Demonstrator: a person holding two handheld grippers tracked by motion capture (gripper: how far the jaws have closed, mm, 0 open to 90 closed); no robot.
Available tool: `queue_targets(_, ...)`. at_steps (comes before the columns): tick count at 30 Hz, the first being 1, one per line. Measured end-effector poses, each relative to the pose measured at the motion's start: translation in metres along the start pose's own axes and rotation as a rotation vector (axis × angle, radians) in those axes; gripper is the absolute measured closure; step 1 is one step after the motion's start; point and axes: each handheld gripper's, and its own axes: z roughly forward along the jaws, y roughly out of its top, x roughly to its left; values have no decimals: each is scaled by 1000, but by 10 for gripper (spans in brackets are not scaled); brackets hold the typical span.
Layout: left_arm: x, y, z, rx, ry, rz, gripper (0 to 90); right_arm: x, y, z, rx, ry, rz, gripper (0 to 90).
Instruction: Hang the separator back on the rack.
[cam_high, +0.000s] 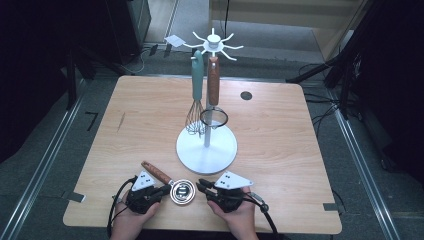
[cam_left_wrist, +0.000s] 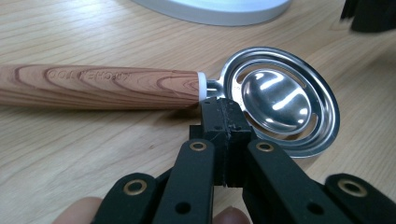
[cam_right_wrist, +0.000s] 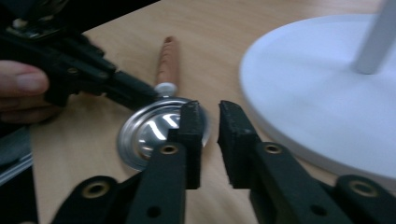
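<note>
An egg separator lies on the wooden table near its front edge, its steel bowl (cam_high: 181, 192) (cam_left_wrist: 275, 98) (cam_right_wrist: 149, 130) between my two grippers and its wooden handle (cam_high: 156, 172) (cam_left_wrist: 93, 86) pointing back left. My left gripper (cam_high: 167, 190) (cam_left_wrist: 224, 107) is shut, its tips against the neck where handle meets bowl; I see nothing pinched between the pads. My right gripper (cam_high: 200, 184) (cam_right_wrist: 210, 112) hovers just right of the bowl's rim. Its jaws stand a narrow gap apart with only bare table showing between them.
A white utensil stand with a round base (cam_high: 206, 147) (cam_right_wrist: 317, 93) rises just behind the separator. From its hooks hang a teal-handled whisk (cam_high: 197, 90) and a brown-handled strainer (cam_high: 214, 95). The person's hands come in over the table's front edge.
</note>
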Motion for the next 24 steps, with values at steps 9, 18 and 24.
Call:
queue_targets(9,8,0,-10,-30,7,-12,900,16,1,26,130,28,-73,900)
queue_targets(18,53,-2,-33,-99,110,-116,900,13,-2,28,177,12,-85,900)
queue_targets(24,69,-4,-35,-100,158,-159,900,12,-3,26,197,1,-111,900)
